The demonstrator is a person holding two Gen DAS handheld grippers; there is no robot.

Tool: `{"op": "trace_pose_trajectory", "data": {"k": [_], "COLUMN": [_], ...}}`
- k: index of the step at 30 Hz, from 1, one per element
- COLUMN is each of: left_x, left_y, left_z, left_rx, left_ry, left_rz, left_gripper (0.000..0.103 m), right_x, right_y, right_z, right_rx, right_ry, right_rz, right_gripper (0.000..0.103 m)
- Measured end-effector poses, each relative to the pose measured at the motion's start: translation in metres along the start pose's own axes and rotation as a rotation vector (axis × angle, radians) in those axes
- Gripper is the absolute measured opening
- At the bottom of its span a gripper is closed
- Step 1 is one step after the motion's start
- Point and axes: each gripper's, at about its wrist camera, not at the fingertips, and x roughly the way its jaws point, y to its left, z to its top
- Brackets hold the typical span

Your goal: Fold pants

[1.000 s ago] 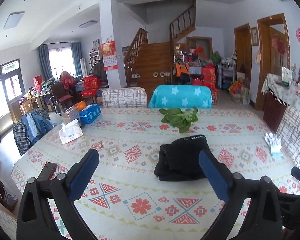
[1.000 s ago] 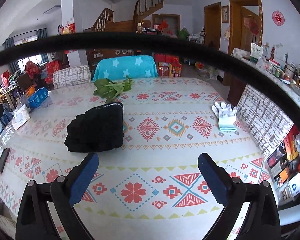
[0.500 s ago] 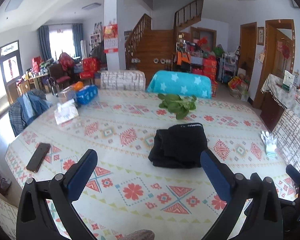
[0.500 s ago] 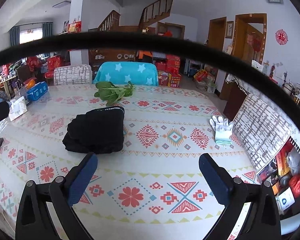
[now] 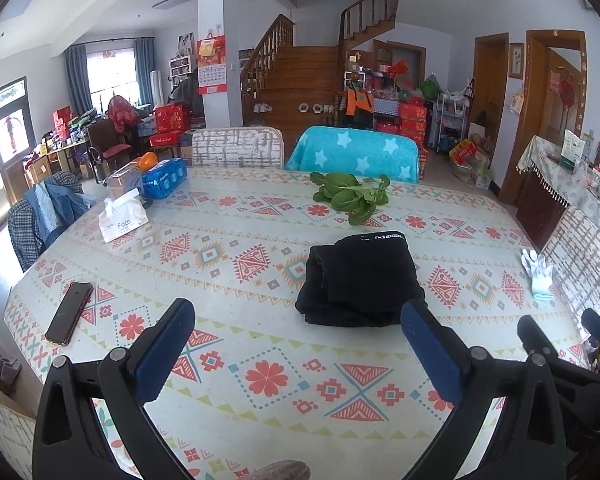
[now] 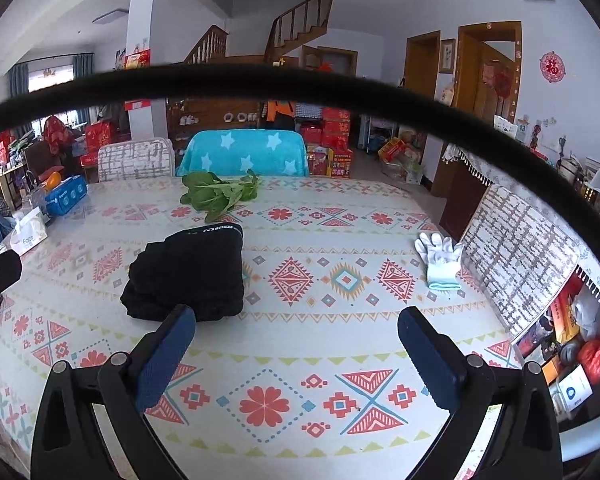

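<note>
The black pants [image 5: 360, 280] lie folded into a compact stack on the patterned tablecloth [image 5: 236, 264], waistband toward the far side. My left gripper [image 5: 296, 332] hovers open near the table's front edge, nothing between its blue pads; the pants sit beyond its right finger. In the right wrist view the same pants [image 6: 188, 272] lie ahead and left of my right gripper [image 6: 296, 330], which also stands open and holds nothing. Both grippers are apart from the cloth.
Leafy greens [image 5: 352, 196] lie behind the pants. White gloves [image 6: 440, 256] rest at the right edge. A phone [image 5: 70, 312], a tissue pack [image 5: 122, 220] and a blue box [image 5: 164, 178] sit on the left. Covered chairs [image 5: 356, 152] stand behind the table. A black cable [image 6: 300, 84] arcs across the right view.
Both grippers have drawn back and risen a little from the folded pants, so more of the table shows. The pants have not moved.
</note>
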Motion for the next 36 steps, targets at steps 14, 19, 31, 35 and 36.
{"op": "trace_pose_trajectory", "data": {"k": [14, 19, 31, 35, 36], "left_x": [0.008, 0.009, 0.022, 0.050, 0.057], "left_y": [-0.004, 0.001, 0.014, 0.027, 0.028], "left_z": [-0.002, -0.005, -0.005, -0.004, -0.002], "left_rx": [0.029, 0.026, 0.003, -0.025, -0.027], "left_ry": [0.024, 0.033, 0.082, 0.141, 0.151], "left_rz": [-0.020, -0.019, -0.022, -0.012, -0.011], "left_gripper": [0.103, 0.103, 0.103, 0.103, 0.103], "right_x": [-0.002, -0.012, 0.015, 0.040, 0.051], "right_y": [-0.015, -0.009, -0.005, -0.011, -0.012], "right_z": [0.008, 0.010, -0.003, -0.004, 0.000], "right_rx": [0.058, 0.034, 0.021, 0.042, 0.043], "right_ry": [-0.020, -0.068, 0.097, 0.200, 0.225], "right_rz": [-0.080, -0.123, -0.111, -0.031, -0.012], "right_gripper": [0.103, 0.103, 0.103, 0.103, 0.103]}}
